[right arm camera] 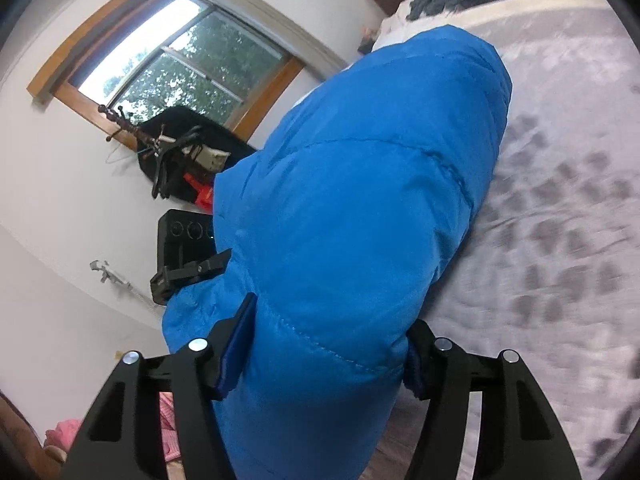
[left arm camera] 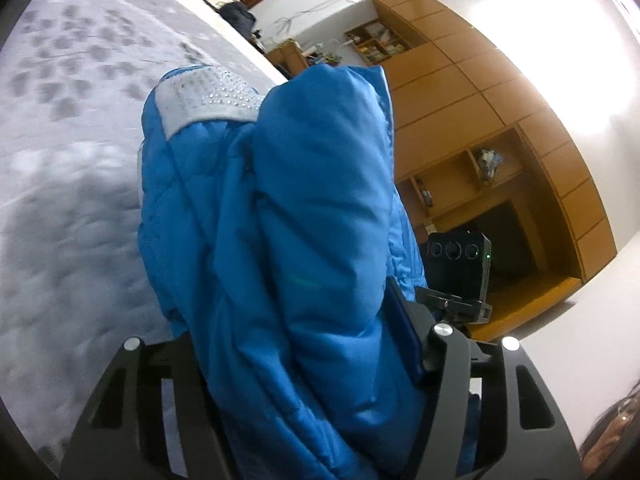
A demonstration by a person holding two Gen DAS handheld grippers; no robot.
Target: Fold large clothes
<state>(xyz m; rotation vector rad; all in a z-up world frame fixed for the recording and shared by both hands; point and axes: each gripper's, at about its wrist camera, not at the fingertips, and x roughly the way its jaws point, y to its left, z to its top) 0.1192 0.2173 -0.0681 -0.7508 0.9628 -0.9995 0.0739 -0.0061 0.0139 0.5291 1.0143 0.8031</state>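
The blue padded jacket (left arm camera: 304, 220) hangs between both grippers, lifted above the grey bed (left arm camera: 72, 140), and its long axis runs forward away from each. The left gripper (left arm camera: 304, 380) and the right gripper (right arm camera: 320, 360) are both clamped on its bunched fabric, side by side, tilted toward the bed.

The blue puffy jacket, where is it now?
The blue puffy jacket is pinched in both claws, left claw and right claw, above the grey bedspread.
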